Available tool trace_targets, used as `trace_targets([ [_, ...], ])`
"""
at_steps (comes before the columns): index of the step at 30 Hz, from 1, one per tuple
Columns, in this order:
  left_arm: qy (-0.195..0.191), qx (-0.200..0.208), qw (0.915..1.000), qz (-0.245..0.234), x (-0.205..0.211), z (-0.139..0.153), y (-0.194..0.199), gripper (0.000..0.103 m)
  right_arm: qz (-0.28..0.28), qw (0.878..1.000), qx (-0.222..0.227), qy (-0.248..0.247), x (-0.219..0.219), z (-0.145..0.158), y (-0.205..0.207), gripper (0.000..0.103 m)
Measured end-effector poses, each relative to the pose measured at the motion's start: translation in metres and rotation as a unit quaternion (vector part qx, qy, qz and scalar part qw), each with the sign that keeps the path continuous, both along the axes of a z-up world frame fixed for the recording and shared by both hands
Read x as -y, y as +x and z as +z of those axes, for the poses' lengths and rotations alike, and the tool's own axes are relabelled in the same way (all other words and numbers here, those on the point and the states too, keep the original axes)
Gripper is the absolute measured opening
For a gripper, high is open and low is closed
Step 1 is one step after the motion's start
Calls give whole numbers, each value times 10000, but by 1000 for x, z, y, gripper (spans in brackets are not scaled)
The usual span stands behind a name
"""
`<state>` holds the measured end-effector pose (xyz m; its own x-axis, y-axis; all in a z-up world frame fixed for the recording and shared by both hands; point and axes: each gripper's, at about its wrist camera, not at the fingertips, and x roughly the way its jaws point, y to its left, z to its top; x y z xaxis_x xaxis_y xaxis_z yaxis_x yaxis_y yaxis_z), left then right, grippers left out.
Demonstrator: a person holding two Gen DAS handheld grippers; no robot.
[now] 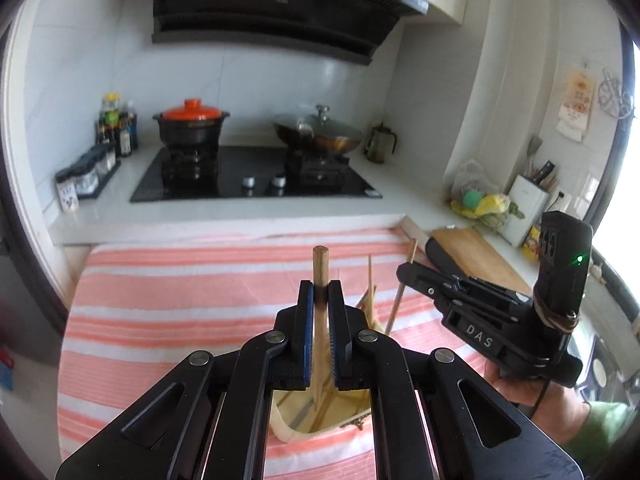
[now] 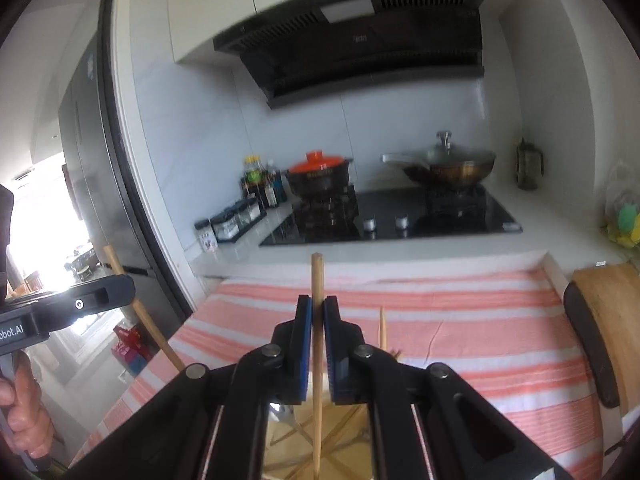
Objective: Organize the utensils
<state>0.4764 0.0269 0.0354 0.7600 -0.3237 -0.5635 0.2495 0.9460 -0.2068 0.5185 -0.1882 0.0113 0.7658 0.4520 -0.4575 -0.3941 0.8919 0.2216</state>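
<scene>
**Wooden utensils clamped in both grippers**

A thick wooden stick (image 1: 320,276) stands upright, clamped in the left gripper's (image 1: 320,300) jaws. A thinner chopstick (image 2: 317,320) is clamped in the right gripper's (image 2: 318,316) jaws. Both are above a cream container (image 1: 320,420) of chopsticks on the near, pink-striped cloth (image 1: 180,300); the stove (image 1: 256,176) lies far behind.

the pink-and-white striped cloth (image 1: 168,300) lies bare toward its far and left edges. loose thin wooden chopsticks (image 1: 370,300) stick up near its middle, and a wooden cutting board (image 1: 476,252) flanks its right edge.

wooden stick (image 1: 320,280) | upright | thin chopstick (image 2: 317,320) | upright | over cream container (image 1: 320,424)
</scene>
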Motion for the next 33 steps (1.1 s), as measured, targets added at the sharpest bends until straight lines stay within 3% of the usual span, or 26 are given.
trace_targets([
  [4,56,-608,9980,132,5,-41,26,9,62,9972,-697,-252,-9,-44,24,10],
  [5,44,-710,9972,229,4,-47,28,23,25,9958,-888,-209,-8,-50,29,17],
  [6,-7,-773,9965,319,0,-49,26,43,-5,9942,-1074,-94,-4,-53,33,38],
  [7,-85,-765,9963,377,-5,-48,20,52,-38,9928,-1193,57,1,-51,33,51],
  [8,-144,-698,9966,417,-11,-45,10,64,-79,9926,-1200,148,6,-46,29,51],
  [9,-139,-622,9970,449,-16,-41,0,71,-69,9935,-1121,159,11,-36,21,51],
  [14,228,-563,9974,386,-36,-32,-72,90,13,9985,-394,-373,39,19,-48,51],
  [18,550,-761,9951,311,-39,-54,-134,92,93,9948,-91,-1009,70,30,-125,51],
  [23,283,-1068,9938,133,-12,-112,-197,92,-286,9847,-8,-1720,108,-24,-217,51],
  [29,412,-1170,9923,-70,59,-179,-242,92,-897,9843,-986,-1158,149,-140,-300,51],
  [33,345,-1331,9897,-389,98,-197,-248,92,-1406,9765,-1335,-935,164,-185,-332,51],
])
